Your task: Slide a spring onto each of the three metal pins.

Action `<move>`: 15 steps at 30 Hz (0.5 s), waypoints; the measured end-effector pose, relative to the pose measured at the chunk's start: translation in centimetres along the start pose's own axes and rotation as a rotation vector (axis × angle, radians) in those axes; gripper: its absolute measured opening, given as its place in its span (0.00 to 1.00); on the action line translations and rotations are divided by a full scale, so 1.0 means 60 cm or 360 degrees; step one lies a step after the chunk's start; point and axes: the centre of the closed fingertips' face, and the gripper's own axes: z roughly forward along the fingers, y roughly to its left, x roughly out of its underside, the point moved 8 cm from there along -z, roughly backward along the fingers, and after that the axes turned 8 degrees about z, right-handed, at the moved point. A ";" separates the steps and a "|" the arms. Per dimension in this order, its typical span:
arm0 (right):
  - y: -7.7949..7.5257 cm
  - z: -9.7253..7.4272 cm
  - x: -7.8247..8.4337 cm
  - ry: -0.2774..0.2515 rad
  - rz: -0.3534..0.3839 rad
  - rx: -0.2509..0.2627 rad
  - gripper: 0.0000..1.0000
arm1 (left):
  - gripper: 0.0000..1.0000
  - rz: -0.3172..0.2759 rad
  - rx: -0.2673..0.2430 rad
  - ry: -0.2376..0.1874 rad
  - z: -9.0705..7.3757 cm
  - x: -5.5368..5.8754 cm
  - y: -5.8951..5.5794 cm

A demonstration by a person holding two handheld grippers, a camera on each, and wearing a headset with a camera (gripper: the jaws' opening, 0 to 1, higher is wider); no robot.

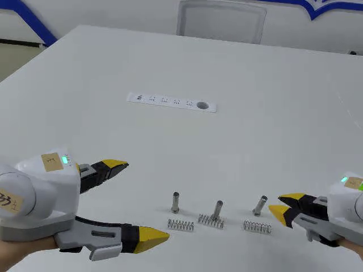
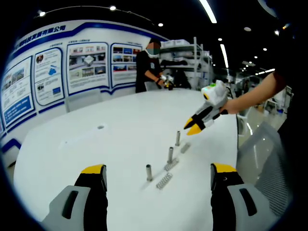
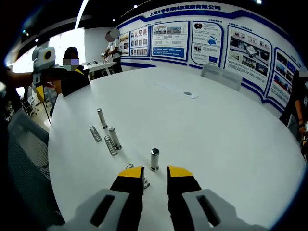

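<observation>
Three springs [image 1: 211,221] lie flat on the white surface [image 1: 238,136], one just in front of each upright pin [image 1: 217,209], none threaded; left claw [image 1: 142,200] gapes wide, right claw [image 1: 285,204] parted narrowly, both empty; springs likely light, squashy, roll-prone, so pinch gently mid-coil.

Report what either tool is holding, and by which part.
Nothing is held: the left tool and right tool are both open and empty; the springs lie on the table.
</observation>
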 end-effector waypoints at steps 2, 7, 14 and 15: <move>0.003 0.003 0.009 0.0061 -0.0081 -0.0020 0.20 | 0.91 -0.0001 0.0003 0.0011 0.001 0.003 0.000; 0.010 0.021 0.012 0.0102 -0.0116 -0.0064 0.20 | 0.91 0.0004 0.0023 0.0039 0.003 0.008 -0.004; 0.015 0.051 0.026 0.0254 -0.0302 -0.0152 0.20 | 0.91 -0.0020 0.0013 0.0047 0.003 0.014 -0.002; 0.011 0.053 0.027 0.0263 -0.0312 -0.0153 0.20 | 0.91 -0.0020 0.0010 0.0053 0.002 0.015 -0.002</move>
